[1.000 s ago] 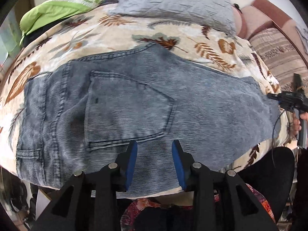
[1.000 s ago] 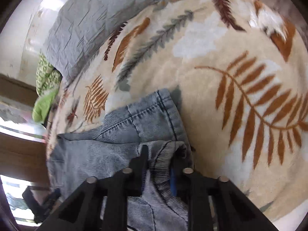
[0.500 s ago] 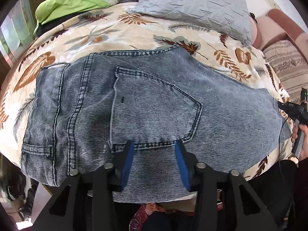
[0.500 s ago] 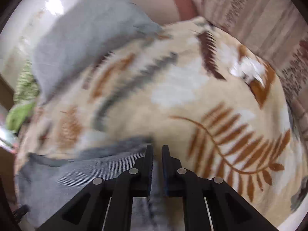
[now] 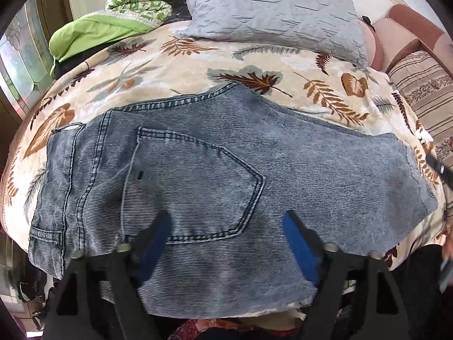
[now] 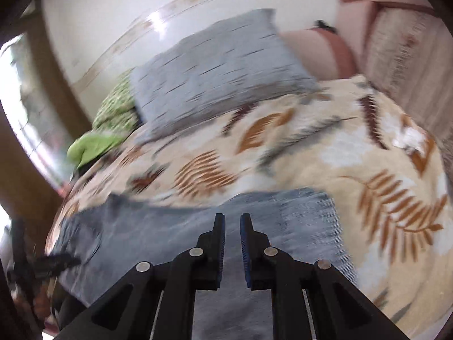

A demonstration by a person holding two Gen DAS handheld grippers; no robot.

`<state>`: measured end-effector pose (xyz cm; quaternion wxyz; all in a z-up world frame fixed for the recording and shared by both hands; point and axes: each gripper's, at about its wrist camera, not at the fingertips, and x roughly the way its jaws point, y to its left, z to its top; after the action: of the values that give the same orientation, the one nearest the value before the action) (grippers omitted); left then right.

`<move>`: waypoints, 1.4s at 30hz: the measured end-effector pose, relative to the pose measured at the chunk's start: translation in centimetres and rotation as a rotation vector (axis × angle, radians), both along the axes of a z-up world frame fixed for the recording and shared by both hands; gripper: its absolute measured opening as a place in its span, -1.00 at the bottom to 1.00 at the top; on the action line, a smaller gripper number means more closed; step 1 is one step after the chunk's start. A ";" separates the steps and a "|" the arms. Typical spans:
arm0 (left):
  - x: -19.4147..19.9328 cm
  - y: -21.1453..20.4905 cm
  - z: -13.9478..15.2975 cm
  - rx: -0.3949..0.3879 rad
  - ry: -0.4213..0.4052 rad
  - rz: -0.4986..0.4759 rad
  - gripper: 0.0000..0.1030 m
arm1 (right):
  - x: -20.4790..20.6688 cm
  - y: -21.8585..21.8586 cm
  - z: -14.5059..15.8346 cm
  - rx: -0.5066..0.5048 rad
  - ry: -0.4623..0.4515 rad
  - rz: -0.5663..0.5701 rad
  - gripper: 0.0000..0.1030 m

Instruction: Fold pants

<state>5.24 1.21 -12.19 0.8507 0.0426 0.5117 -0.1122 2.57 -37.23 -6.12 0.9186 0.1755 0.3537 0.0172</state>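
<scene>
Folded blue-grey jeans lie flat on the leaf-print bedspread, back pocket up and waistband to the left. My left gripper hovers just over their near edge. Its jaws are opening wide and blurred, with no cloth pinched between them. In the right wrist view, the jeans spread below my right gripper, which is lifted above their right end. That gripper is shut, its blue pads almost together with nothing in them.
A grey quilted pillow lies at the head of the bed, with green bedding to its left. Striped brown cushions stand at the right. The bed's near edge runs just below the jeans.
The left jaws have spread wide over the jeans. The right gripper has let go of the hem it pinched, shut empty, and lifted and turned up toward the pillow.
</scene>
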 end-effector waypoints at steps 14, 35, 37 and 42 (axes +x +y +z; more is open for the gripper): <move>-0.8 -1.5 -4.8 0.148 -0.031 0.000 1.00 | 1.5 6.6 -6.7 -0.166 0.277 0.087 -0.72; -1.6 -0.9 -4.3 0.140 -0.043 -0.030 1.00 | 1.6 6.2 -6.8 -0.088 0.255 0.055 -0.72; -1.8 -0.7 -3.8 0.158 -0.072 -0.018 1.00 | 1.6 6.3 -6.8 -0.095 0.255 0.057 -0.72; -2.2 0.0 -1.3 0.152 -0.147 0.013 1.00 | 1.6 7.1 -5.9 -0.155 0.217 0.054 -0.72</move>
<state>3.05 1.21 -13.48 0.8809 0.1120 0.4553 -0.0639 4.18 -30.11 -11.98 0.8850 0.0952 0.4557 -0.0047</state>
